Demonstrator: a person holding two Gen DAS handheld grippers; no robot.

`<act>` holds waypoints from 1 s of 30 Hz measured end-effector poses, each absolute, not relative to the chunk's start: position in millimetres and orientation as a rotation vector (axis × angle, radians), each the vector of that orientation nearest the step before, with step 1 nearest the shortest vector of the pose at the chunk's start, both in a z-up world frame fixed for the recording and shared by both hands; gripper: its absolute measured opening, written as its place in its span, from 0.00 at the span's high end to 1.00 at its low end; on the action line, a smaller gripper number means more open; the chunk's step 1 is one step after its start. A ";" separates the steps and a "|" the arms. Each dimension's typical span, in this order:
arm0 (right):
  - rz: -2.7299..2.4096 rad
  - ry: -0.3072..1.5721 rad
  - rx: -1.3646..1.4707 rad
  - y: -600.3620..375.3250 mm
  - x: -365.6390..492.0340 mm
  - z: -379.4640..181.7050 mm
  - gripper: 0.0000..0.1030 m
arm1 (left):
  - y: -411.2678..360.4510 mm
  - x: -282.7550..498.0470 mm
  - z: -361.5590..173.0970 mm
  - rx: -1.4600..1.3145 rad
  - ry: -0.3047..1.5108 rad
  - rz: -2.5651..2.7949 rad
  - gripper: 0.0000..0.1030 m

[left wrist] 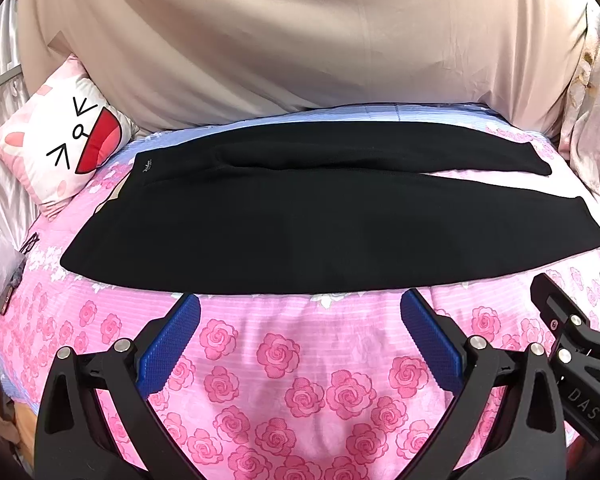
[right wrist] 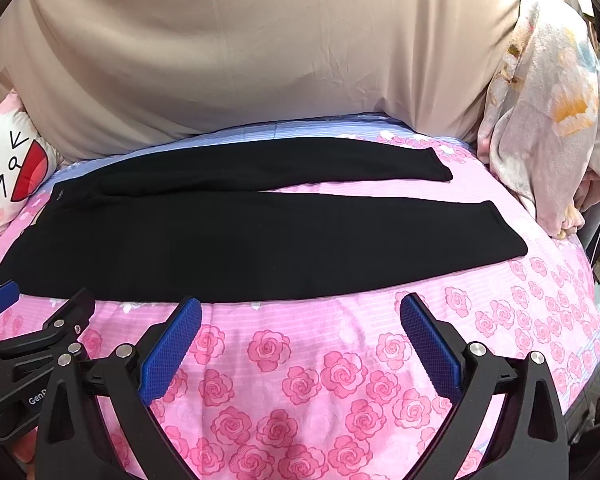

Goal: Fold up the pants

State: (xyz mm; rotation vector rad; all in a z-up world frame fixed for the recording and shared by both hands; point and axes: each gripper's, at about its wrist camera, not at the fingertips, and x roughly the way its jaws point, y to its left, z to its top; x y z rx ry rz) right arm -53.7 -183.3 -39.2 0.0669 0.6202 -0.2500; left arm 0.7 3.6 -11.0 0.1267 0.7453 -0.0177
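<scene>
My left gripper (left wrist: 300, 312) stands wide, its blue ribbed pads (left wrist: 168, 344) spread far apart with nothing between them; it hovers over the bedspread (left wrist: 284, 380) just short of the near edge of the pants (left wrist: 260, 224). My right gripper (right wrist: 300, 314) is equally wide and empty; it sits beside the left one, whose black frame shows at the left edge of the right wrist view, and it likewise stops just short of the cloth.

Surface: a bed covered in pink fabric printed with roses, turning to pale blue stripes toward the far side; the cover lies fairly smooth under both grippers.

Task item: the black pants lie flat across the bed, waistband to my left, legs running to my right; the two legs part toward the cuffs, with a wedge of pink cover showing between them; the near leg lies closest to both grippers; a small pale logo marks the waist corner.

Surroundings: a beige sheet (left wrist: 300, 48) hangs as a backdrop behind the bed, touching its far edge; a cartoon-face pillow (left wrist: 60, 140) rests at the far left, just beside the waistband; a floral blanket (right wrist: 540, 112) is heaped at the far right, near the cuffs but apart from them; some dark items I cannot identify lie at the bed's left edge.
</scene>
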 end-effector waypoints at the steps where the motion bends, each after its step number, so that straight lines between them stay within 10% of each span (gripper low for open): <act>1: -0.249 0.621 0.068 -183.8 -53.9 -39.9 0.05 | 3.5 0.6 -11.3 0.126 0.745 -0.017 0.05; 30: -0.240 0.643 0.073 -182.0 -47.3 -45.1 0.05 | 5.6 6.2 -14.5 0.127 0.753 -0.014 0.05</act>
